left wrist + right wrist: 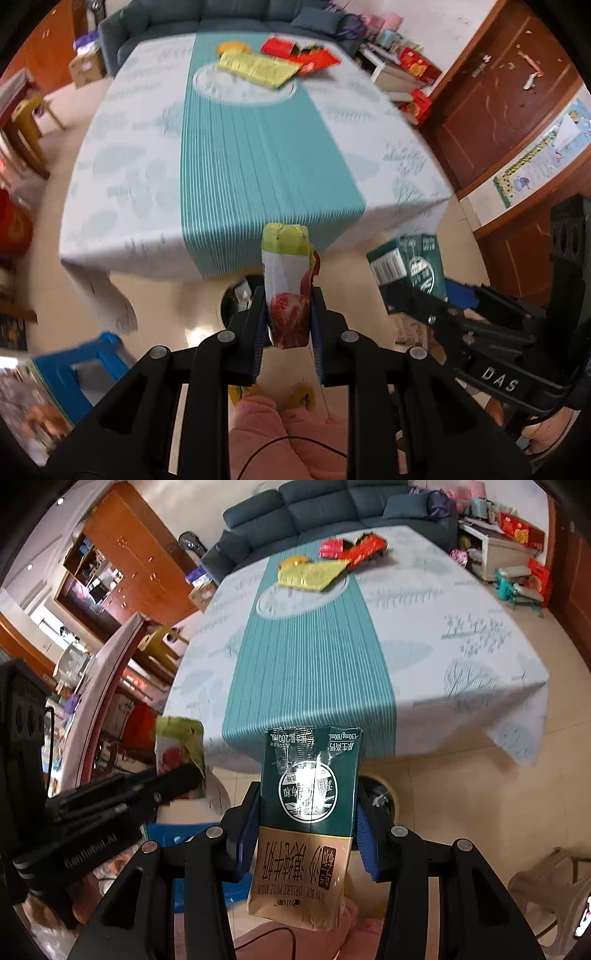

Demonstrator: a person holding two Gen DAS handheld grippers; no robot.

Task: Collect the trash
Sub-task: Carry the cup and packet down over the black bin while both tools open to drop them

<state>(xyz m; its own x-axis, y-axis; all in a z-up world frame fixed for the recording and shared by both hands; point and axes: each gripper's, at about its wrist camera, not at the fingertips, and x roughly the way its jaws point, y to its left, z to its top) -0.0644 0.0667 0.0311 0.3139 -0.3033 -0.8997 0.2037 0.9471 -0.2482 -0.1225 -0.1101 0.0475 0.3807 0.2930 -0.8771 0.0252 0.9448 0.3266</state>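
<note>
Two empty cartons are riding over the floor bin point(236, 299): left gripper point(288, 317) is pinching a light, crushable juice carton point(288, 288) low, right gripper point(306, 834) is squeezing a slick milk carton point(306, 812) mid-body. Wrappers point(258, 66) are lying at the clothed table's point(147, 166) far edge, before a sofa point(332, 502).

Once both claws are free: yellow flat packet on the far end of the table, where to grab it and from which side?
Take the yellow packet by its near corner, the one pointing toward the table's near edge, coming in low from that side. It lies flat, so a top-down pinch has little to bite on. Its far edge sits by the red wrappers and an orange item, so that side looks crowded.
</note>
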